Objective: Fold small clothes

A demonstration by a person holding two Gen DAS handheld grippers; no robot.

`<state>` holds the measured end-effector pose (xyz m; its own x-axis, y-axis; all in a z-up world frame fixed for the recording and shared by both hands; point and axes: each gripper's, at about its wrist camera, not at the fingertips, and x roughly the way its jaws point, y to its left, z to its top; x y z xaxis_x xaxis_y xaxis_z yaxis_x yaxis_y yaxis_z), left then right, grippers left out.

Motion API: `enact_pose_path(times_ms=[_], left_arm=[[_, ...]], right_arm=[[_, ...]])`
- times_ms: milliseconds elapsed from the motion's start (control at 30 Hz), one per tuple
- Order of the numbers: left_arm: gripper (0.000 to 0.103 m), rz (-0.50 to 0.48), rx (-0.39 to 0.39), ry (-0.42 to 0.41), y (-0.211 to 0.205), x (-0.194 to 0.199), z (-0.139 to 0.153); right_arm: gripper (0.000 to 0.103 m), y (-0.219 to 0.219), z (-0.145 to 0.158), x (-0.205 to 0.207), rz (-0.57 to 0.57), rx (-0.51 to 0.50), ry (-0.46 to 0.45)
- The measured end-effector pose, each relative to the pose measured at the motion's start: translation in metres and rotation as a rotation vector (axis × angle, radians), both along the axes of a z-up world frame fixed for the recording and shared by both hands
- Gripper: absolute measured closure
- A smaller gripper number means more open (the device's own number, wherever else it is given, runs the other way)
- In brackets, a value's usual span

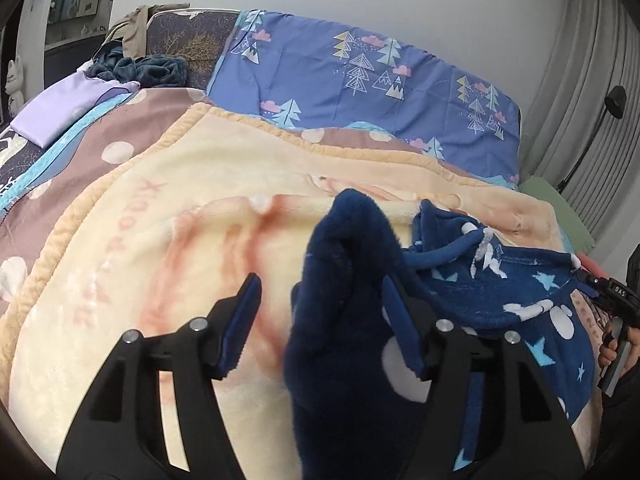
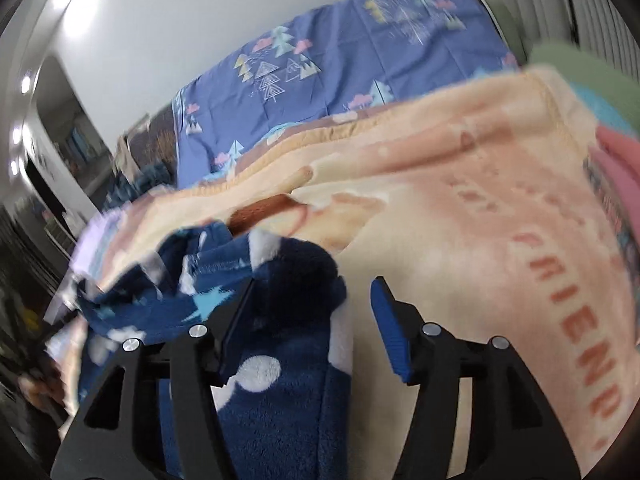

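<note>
Two grippers work one navy fleece garment [image 1: 520,304] on the cream blanket [image 1: 160,240] that covers the bed. In the left wrist view the left gripper [image 1: 320,320] stands spread, with a raised hump of the fleece between its pads; the fabric lies against the right-hand pad while the other pad is well clear of it, so nothing is pinched. In the right wrist view the right gripper [image 2: 312,324] is likewise spread, fleece resting against its left pad and bare blanket in the rest of the gap. The garment sits rumpled, starred and dotted side up, between the two tools, with a drawstring [image 1: 484,248] loose near the collar.

Several things could go wrong from here. Plush pile tends to cling to the ribbed pads, so pulling either tool away may drag the fold back open or tug the hump sideways. A fresh pinch taken too deep could catch the blanket as well, since it is soft and lies directly beneath, and lifting would then raise both. Grabbing the bunched hump rather than a clean edge would probably trap several layers and leave a crooked fold. The right view is blurred, so how the far edge lies cannot be told.
</note>
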<state>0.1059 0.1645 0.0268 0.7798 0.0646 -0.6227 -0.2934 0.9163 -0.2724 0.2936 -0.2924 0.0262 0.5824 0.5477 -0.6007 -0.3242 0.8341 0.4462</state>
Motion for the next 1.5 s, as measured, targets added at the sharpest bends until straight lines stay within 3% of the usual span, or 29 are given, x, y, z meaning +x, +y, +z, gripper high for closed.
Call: enact_pose_path(times_ms=[133,233,333,400,500,567,633,733,900,1033,1067,1100,1133,1167,1233,1300,1367,1433,1500], left_arm=[[0.035,-0.029,0.008,0.017,0.003,0.006,-0.002],[0.034,-0.08,0.011,0.049,-0.004,0.011,-0.011],[0.034,-0.112,0.028,0.068,-0.01,0.014,-0.016],[0.032,-0.126,0.008,0.054,-0.011,0.012,-0.014],[0.027,-0.161,-0.079,-0.022,-0.013,0.002,-0.006],[0.024,-0.198,-0.095,-0.07,-0.018,-0.009,-0.001],[0.021,-0.231,-0.058,-0.071,-0.025,-0.013,0.0],[0.021,-0.245,0.062,0.029,-0.035,-0.002,-0.013],[0.021,-0.236,0.144,0.101,-0.035,0.023,-0.026],[0.021,-0.212,0.159,0.118,-0.017,0.061,-0.021],[0.022,-0.201,0.144,0.122,-0.01,0.07,-0.021],[0.038,-0.196,0.11,0.124,-0.003,0.077,-0.023],[0.087,-0.211,0.048,0.122,0.004,0.083,-0.024],[0.095,-0.218,-0.052,0.124,0.013,0.087,-0.026],[0.095,-0.171,-0.143,0.073,0.023,0.081,-0.018],[0.095,-0.151,-0.125,0.015,0.025,0.071,-0.002],[0.095,-0.142,-0.086,0.005,0.024,0.071,0.006],[0.091,-0.126,-0.028,0.031,0.021,0.081,0.002],[0.079,-0.125,0.054,0.146,0.014,0.102,-0.021]], right_arm=[[0.041,0.002,0.004,0.003,0.05,-0.008,-0.014],[0.04,0.002,0.004,-0.001,0.136,0.05,-0.014],[0.033,0.005,0.007,-0.012,0.216,0.04,-0.061],[0.029,0.013,0.005,-0.018,0.251,-0.015,-0.07],[0.029,0.04,-0.008,-0.026,0.292,-0.217,-0.087],[0.029,0.053,-0.012,-0.035,0.334,-0.299,-0.127],[0.025,0.055,-0.01,-0.04,0.361,-0.303,-0.158],[0.023,0.052,-0.012,-0.035,0.351,-0.299,-0.157],[0.023,0.067,-0.024,-0.017,0.348,-0.403,-0.162],[0.023,0.073,-0.012,0.018,0.333,-0.32,-0.157],[0.026,0.074,-0.011,0.026,0.329,-0.29,-0.145],[0.036,0.074,-0.01,0.034,0.318,-0.268,-0.132],[0.084,0.077,-0.01,0.041,0.281,-0.271,-0.106],[0.095,0.078,-0.01,0.042,0.247,-0.275,-0.087],[0.095,0.08,0.003,0.027,0.224,-0.279,-0.167],[0.095,0.076,0.02,0.017,0.229,-0.24,-0.225],[0.095,0.07,0.026,0.025,0.211,-0.204,-0.225],[0.093,0.073,0.018,0.044,0.188,-0.212,-0.191],[0.085,0.087,-0.015,0.066,0.177,-0.348,-0.076]])
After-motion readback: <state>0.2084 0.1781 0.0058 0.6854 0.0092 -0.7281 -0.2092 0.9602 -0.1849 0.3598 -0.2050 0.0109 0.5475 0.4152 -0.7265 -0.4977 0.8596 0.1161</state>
